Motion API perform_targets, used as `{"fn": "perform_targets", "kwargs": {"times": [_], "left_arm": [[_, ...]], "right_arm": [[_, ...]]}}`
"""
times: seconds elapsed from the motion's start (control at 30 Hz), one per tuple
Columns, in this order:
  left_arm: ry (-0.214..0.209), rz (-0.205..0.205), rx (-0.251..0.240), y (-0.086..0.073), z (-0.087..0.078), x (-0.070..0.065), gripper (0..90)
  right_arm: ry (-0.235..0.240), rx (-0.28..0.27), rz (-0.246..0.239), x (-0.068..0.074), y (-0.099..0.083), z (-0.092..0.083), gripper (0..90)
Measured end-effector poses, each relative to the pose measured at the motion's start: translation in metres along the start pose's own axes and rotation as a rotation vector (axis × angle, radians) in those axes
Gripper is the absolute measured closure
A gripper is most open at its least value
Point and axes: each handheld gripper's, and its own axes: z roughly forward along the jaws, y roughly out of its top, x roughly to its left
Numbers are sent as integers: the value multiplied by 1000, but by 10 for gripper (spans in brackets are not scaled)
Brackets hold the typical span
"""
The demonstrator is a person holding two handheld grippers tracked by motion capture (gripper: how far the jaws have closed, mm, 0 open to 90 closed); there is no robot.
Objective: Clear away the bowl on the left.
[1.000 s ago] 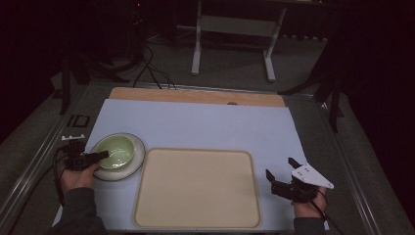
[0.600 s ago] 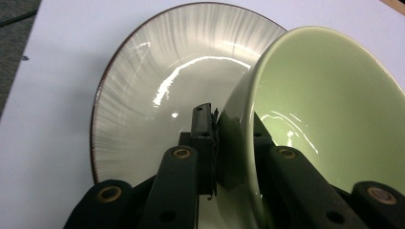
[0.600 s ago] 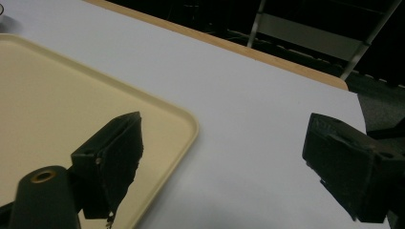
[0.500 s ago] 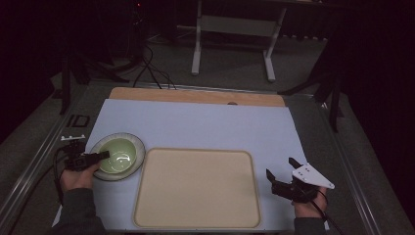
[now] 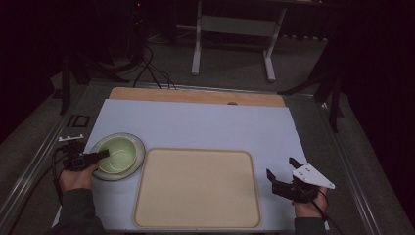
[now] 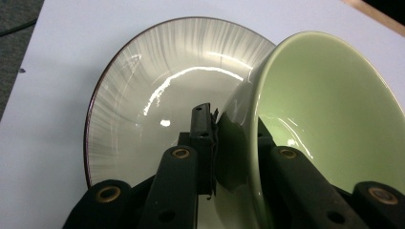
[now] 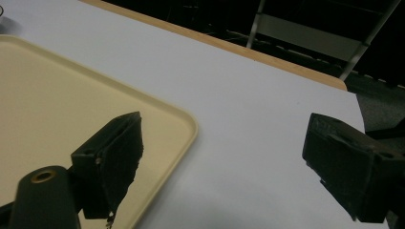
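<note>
Clamping the left gripper (image 6: 229,143) on the near wall of the green bowl (image 5: 116,154), I have just closed its jaws, one pad inside the rim and one outside. The bowl sits on the striped plate (image 5: 139,147) left of the beige tray (image 5: 195,188), and it now looks ready to lift. My right gripper (image 5: 283,174) waits beyond the tray, jaws wide and empty.

Left gripper (image 6: 229,138) jaws closed on bowl (image 6: 325,119) rim.
</note>
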Motion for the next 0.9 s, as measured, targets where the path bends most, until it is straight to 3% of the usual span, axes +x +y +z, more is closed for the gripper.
{"fn": "perform_targets", "kwargs": {"times": [0.43,0.9], "left_arm": [[-12,-14,-46,0,-7,0,800],[-27,-3,-96,1,-14,-4,796]], "right_arm": [[-5,-2,1,-1,0,0,132],[-7,-7,1,-1,0,-1,132]]}}
